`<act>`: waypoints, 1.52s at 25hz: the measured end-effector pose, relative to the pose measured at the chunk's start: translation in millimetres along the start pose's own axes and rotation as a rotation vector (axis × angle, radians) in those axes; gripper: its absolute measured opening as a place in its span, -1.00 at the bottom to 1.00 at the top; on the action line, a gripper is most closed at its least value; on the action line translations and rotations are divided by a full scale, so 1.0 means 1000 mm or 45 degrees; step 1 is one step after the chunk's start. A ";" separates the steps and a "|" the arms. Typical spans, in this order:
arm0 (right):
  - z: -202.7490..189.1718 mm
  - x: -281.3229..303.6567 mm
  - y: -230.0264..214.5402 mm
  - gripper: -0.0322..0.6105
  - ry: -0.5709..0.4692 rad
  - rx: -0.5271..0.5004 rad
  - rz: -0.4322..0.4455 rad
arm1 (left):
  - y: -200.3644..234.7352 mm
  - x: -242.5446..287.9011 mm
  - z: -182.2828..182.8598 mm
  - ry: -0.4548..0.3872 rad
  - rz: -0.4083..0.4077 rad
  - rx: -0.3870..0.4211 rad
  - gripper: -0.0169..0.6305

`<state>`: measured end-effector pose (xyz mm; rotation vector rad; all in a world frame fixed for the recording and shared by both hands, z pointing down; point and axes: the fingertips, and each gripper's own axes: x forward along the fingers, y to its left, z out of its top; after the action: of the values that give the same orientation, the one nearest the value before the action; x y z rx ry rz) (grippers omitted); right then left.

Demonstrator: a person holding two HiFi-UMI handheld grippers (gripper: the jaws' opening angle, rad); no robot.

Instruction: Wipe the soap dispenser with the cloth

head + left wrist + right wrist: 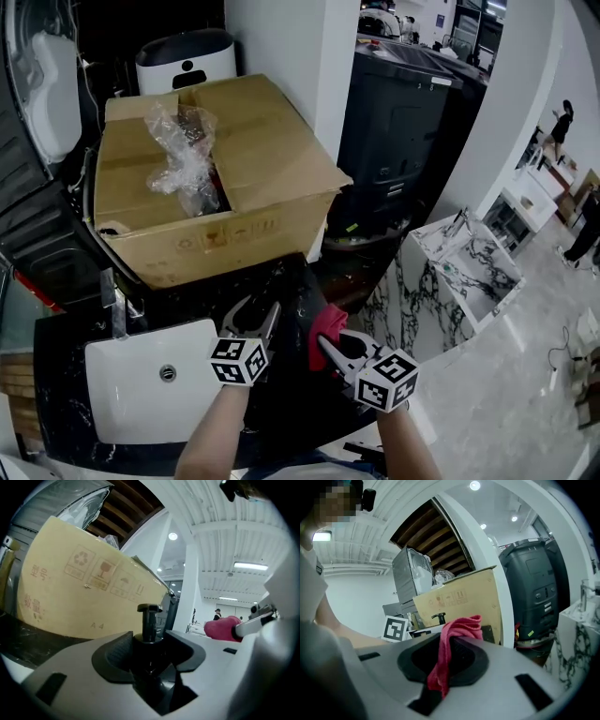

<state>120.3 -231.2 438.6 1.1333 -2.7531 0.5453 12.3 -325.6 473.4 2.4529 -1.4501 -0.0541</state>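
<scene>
In the left gripper view a black soap dispenser (pixel 149 641) stands upright between the jaws of my left gripper (pixel 150 656), its pump head (pixel 149 609) rising above them. The pads sit against its body. In the head view the left gripper (pixel 255 314) is over the dark counter to the right of the sink, and the dispenser is hard to make out there. My right gripper (pixel 330 347) is close beside it, shut on a red cloth (pixel 326 326). In the right gripper view the cloth (pixel 457 632) drapes over my right gripper (pixel 447 656), with the pump head (pixel 438 617) just beyond.
A large cardboard box (pixel 253 178) with crumpled plastic wrap (pixel 183 155) fills the counter behind the grippers. A white sink (pixel 122 412) lies at the front left in the black counter (pixel 56 375). A black machine (pixel 403 112) and a marble unit (pixel 450 281) stand to the right.
</scene>
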 end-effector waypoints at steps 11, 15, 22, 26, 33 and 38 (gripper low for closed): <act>-0.005 0.011 -0.014 -0.75 0.036 0.027 0.045 | -0.011 0.032 -0.010 0.085 0.000 0.251 -0.26; 0.001 0.014 -0.010 -0.75 0.007 0.042 0.082 | -0.009 0.017 -0.007 0.118 0.039 0.254 -0.03; 0.005 0.013 -0.006 -0.75 -0.044 -0.027 0.062 | -0.001 -0.045 0.013 0.047 0.121 0.319 0.06; 0.004 0.011 0.006 -0.75 -0.059 -0.036 0.044 | 0.004 -0.082 0.021 0.015 0.151 0.308 0.06; 0.018 0.009 0.037 -0.75 -0.108 -0.099 -0.081 | 0.014 -0.139 0.047 -0.081 0.165 0.301 -0.42; 0.027 -0.002 0.081 -0.75 -0.163 -0.145 -0.166 | 0.013 -0.195 0.072 -0.168 0.114 0.324 -0.91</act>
<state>65.3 -186.7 389.7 1.3516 -2.7480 0.3066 -107.7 -179.2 385.4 2.6230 -1.7172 -0.0135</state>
